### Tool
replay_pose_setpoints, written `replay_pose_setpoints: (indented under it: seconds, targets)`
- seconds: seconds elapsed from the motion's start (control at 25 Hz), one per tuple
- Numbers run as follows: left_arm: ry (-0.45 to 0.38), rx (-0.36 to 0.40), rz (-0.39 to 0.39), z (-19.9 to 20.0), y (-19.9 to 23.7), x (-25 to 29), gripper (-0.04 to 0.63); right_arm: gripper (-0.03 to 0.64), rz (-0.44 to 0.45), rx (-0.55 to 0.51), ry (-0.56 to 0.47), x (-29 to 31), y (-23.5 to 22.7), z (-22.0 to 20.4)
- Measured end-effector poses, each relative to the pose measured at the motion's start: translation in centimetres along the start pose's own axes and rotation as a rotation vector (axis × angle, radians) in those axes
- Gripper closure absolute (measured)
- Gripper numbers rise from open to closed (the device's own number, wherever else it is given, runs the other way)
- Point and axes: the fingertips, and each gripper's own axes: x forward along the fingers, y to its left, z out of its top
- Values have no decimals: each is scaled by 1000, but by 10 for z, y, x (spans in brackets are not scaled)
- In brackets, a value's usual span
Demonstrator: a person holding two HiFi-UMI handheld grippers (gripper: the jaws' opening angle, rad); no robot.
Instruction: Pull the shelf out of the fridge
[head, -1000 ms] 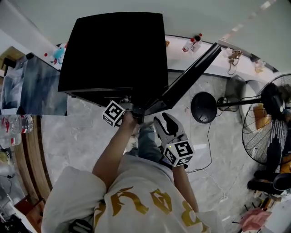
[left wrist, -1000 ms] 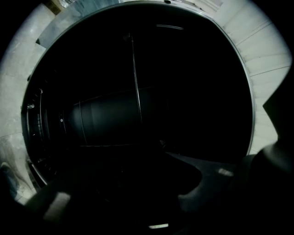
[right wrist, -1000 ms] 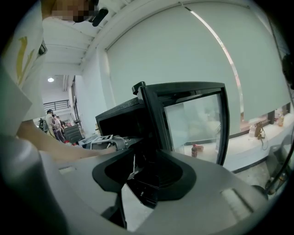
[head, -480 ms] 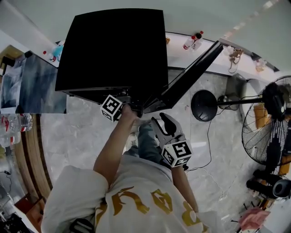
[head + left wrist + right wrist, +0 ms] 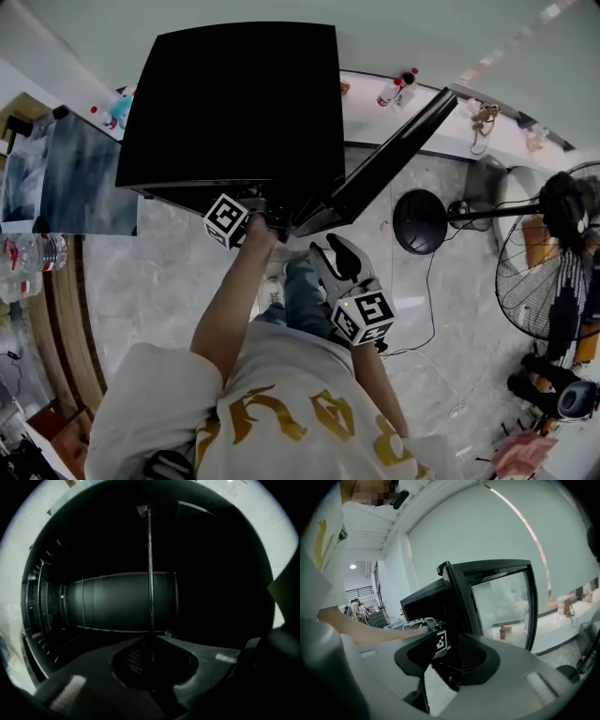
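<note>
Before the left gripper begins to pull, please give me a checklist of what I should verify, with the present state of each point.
1. Grip: left gripper shut on the shelf edge, which runs between its closed jaws: ok.
2. Path: fridge door swung wide open: ok.
3. Other tool: right gripper back from the opening, jaws apart, empty: ok.
4. Load on the shelf: cannot tell, interior too dark.
5. Whether the shelf slides freely: cannot tell.

Your head view: bright, even, edges bowed. Left gripper view: near-black, detail probably lost. Right gripper view: bright, fisheye-warped.
</note>
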Motion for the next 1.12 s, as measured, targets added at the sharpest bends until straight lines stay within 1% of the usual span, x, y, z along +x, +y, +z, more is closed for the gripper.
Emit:
replay_pose_setpoints:
  seconds: [0.28, 0.56, 0.88, 1.12]
  targets:
    - [14, 5, 15, -4, -1, -14, 580, 449, 8, -8, 2, -3, 5, -2]
    - [38, 3, 23, -9, 1, -30, 580, 465, 11, -6, -7, -3, 8, 0]
    - [68, 4, 46, -17, 2, -61, 580, 465, 4, -22, -28, -6, 17, 4]
    - [81, 6, 55, -22, 1, -81, 580, 462, 14, 8, -13, -8, 21, 1]
